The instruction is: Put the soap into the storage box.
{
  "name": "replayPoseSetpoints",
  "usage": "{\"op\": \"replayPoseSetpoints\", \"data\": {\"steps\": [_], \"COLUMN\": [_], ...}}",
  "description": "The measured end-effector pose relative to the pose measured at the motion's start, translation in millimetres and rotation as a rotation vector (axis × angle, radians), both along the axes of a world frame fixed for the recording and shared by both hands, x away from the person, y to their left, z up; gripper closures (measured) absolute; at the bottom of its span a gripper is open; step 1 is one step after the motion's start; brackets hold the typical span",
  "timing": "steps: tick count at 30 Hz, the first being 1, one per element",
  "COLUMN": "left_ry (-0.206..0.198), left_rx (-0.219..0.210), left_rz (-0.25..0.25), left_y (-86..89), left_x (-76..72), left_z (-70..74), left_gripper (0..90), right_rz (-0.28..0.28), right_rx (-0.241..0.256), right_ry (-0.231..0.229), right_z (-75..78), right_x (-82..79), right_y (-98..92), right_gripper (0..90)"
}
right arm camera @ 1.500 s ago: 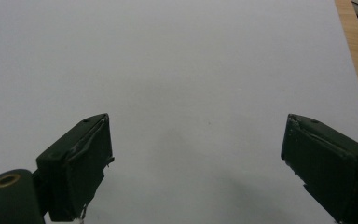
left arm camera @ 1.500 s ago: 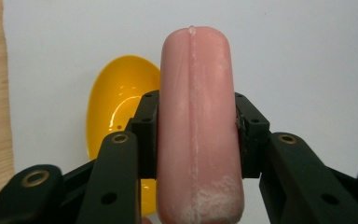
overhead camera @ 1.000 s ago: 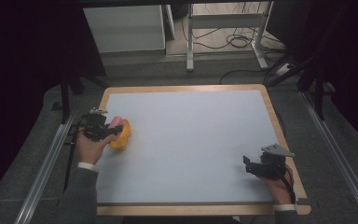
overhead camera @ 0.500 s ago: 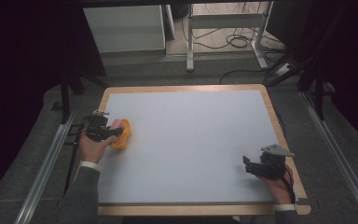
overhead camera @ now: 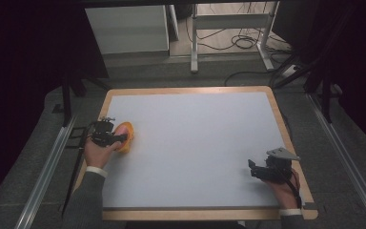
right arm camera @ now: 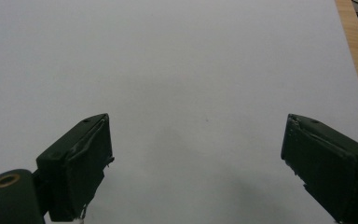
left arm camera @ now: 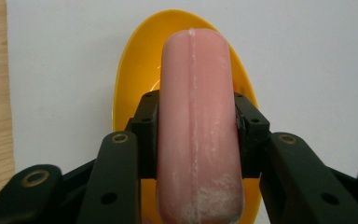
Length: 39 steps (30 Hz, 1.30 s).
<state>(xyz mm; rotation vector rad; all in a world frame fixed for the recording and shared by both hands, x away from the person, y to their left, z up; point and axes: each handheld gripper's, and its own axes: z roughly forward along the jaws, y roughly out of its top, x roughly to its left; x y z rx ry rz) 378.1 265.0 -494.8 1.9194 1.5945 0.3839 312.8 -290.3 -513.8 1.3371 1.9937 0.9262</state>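
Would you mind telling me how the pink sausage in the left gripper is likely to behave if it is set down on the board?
The pink sausage is a smooth, round-ended cylinder, so it would probably roll. Its glossy skin looks slippery, though the left gripper clamps both sides. It shows no sag, so it seems fairly stiff. The yellow dish beneath could cradle it.

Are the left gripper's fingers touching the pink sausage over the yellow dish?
Touching: in the left gripper view both fingers press the sides of the pink sausage above the yellow oval dish.

Glossy pink sausage (left arm camera: 198,126) over a shiny yellow plastic dish (left arm camera: 133,79); matt white table (overhead camera: 205,138), wood-edged
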Motion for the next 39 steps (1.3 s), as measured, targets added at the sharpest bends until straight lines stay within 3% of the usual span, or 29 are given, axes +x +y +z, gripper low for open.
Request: {"op": "replayPoseSetpoints", "data": {"steps": [4,10,11,24,32,39], "left_ry": [-0.002,-0.085,-0.118,-0.208,-0.224,-0.234], "left_rx": [0.003,-0.031,-0.048,-0.083,-0.115,-0.124], "left_rz": [-0.008,-0.007,-0.008,-0.097,-0.154,-0.169], "left_y": [-1.8,3.3,5.2,0.3,-6.8,-12.1], "left_x": [0.0,-9.3,-14.3,-47.7,-72.4,-92.6], "left_z": [-1.0,12.3,17.6,33.7,30.8,17.4], "left_gripper": [59.6,41.5,38.6,32.4,32.2,32.2], "right_rz": [0.0,0.0,0.001,0.003,0.008,0.011], "right_rx": [0.0,0.0,-0.002,0.001,0.002,0.002], "right_ry": [0.002,0.002,0.003,-0.001,-0.006,-0.009], "right_z": [-0.1,0.0,-0.2,0.3,1.4,1.8], "right_x": [-0.2,-0.5,-0.4,-0.9,-1.7,-2.0], "right_y": [0.4,0.9,1.0,1.3,1.5,2.0], "right_gripper": [8.5,8.5,8.5,8.5,8.4,8.5]}}
